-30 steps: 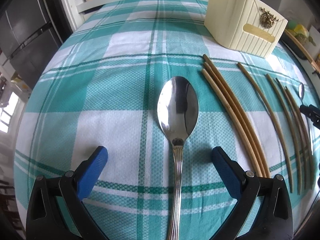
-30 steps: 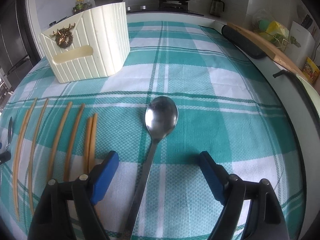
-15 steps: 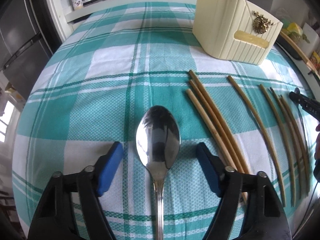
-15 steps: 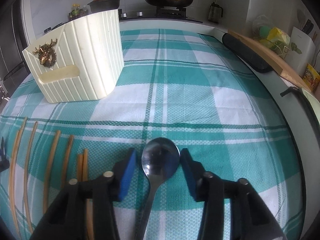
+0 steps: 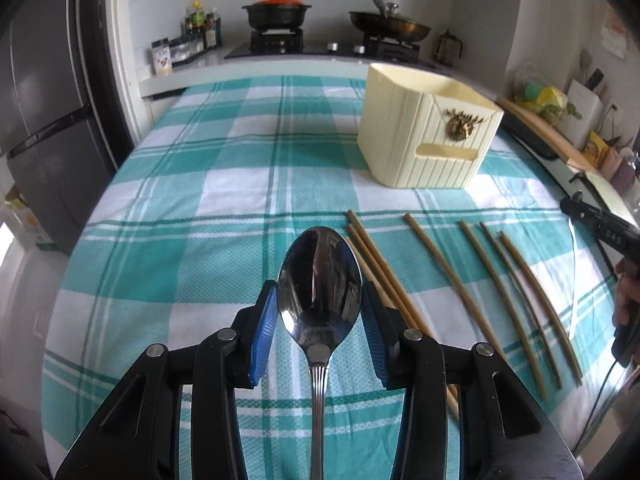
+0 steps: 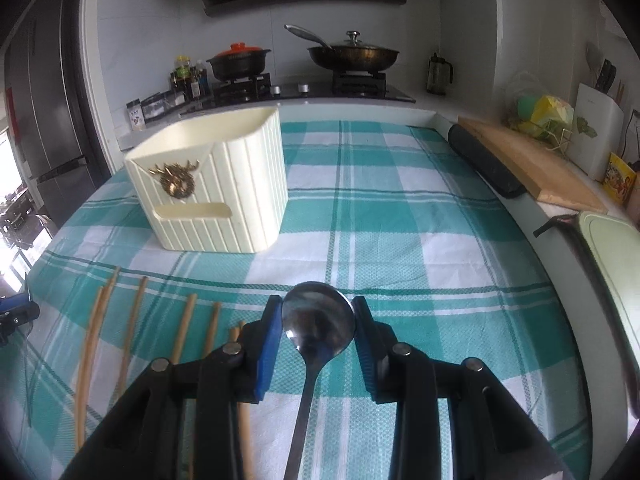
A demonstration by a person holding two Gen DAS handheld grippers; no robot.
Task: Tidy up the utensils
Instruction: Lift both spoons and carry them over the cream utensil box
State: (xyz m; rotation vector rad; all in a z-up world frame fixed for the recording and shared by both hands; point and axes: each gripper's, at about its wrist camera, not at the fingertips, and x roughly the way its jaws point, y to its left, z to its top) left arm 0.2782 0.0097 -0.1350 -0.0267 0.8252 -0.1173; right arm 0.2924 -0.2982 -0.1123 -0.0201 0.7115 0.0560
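Both wrist views look steeply down, close over the checked tablecloth (image 5: 224, 216), sharing the cream holder (image 6: 224, 184).

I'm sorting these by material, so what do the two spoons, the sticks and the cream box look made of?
Both spoons: polished metal, likely steel; mirror reflections. Chopsticks: probably bamboo or wood; matte tan, slightly uneven. Holder: likely glossy moulded plastic; ribbed cream walls, brassy emblem.

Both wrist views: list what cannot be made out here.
- Left wrist view: handle end of the large spoon, hidden behind the left claw.
- Right wrist view: handle end of the small spoon, cut off by the bottom edge.
- Both views: inside of the cream holder, hidden by its walls.
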